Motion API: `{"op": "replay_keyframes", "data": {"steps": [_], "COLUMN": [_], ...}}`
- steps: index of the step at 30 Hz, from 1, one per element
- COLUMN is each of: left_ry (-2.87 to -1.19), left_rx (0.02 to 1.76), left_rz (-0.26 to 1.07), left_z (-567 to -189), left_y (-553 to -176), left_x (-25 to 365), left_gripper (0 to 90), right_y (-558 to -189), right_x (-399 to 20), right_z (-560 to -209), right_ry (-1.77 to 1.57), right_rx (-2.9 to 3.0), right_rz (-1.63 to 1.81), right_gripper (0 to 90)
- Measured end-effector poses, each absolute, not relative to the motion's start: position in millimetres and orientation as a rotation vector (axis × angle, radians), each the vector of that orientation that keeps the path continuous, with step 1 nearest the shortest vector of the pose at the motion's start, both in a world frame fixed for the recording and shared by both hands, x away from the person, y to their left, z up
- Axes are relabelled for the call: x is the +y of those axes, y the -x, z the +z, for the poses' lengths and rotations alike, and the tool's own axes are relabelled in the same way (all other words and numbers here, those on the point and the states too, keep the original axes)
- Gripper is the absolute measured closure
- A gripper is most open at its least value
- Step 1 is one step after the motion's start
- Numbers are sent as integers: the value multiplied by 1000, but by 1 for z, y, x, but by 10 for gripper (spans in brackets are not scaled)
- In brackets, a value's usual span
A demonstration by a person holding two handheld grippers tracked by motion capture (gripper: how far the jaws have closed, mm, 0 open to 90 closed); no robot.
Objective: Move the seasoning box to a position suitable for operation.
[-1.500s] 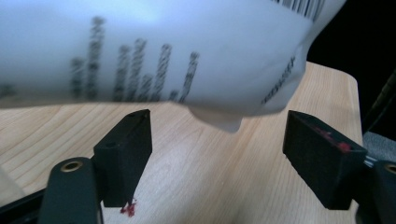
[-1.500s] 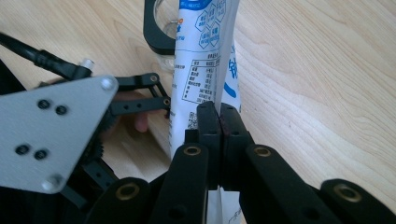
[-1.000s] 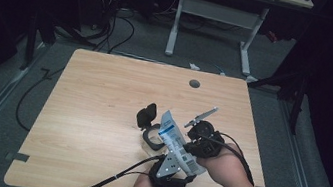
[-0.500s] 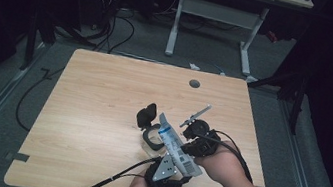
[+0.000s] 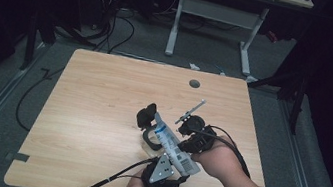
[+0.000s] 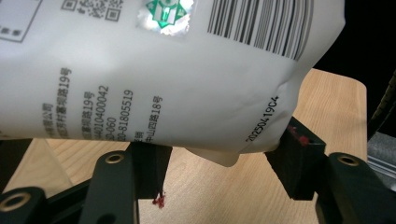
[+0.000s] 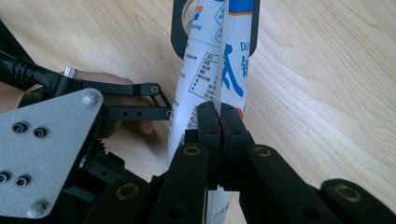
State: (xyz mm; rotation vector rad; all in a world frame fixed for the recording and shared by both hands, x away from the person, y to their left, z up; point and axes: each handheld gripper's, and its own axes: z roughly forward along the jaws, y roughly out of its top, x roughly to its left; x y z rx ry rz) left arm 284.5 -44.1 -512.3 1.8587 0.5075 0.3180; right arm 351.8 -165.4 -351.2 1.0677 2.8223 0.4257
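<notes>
A white printed pouch [image 5: 171,145] hangs above the front right of the table, tilted, with its top near a black ring [image 5: 149,139]. My right gripper [image 7: 219,112] is shut on the pouch's thin edge [image 7: 233,56]; in the high view it [image 5: 187,138] comes in from the right. My left gripper [image 6: 219,158] has just been closing, and the pouch's lower end [image 6: 163,84] sits between its jaws. Both pads [image 6: 294,156] press on the pouch, which is creased at the right one. In the high view the left gripper [image 5: 175,159] reaches up from below.
The wooden table [image 5: 100,113] has a round hole [image 5: 194,84] near its far edge. A small black object [image 5: 146,115] lies beside the ring. Cables trail off the front edge and across the floor at the left. Another desk's white legs [image 5: 176,19] stand behind.
Both hands and the pouch stay almost where they were.
</notes>
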Motion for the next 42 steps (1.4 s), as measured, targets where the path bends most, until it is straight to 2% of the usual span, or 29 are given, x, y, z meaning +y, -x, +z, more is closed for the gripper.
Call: {"op": "replay_keyframes", "data": {"steps": [42], "left_ry": [-1853], "left_rx": [517], "left_rz": [373], "left_z": [-504], "left_y": [-281], "left_x": [-44], "left_gripper": [495], "right_y": [-362], "right_x": [-160], "right_z": [-349], "right_ry": [-1114], "right_rx": [2824], "right_rz": [366], "right_gripper": [895]}}
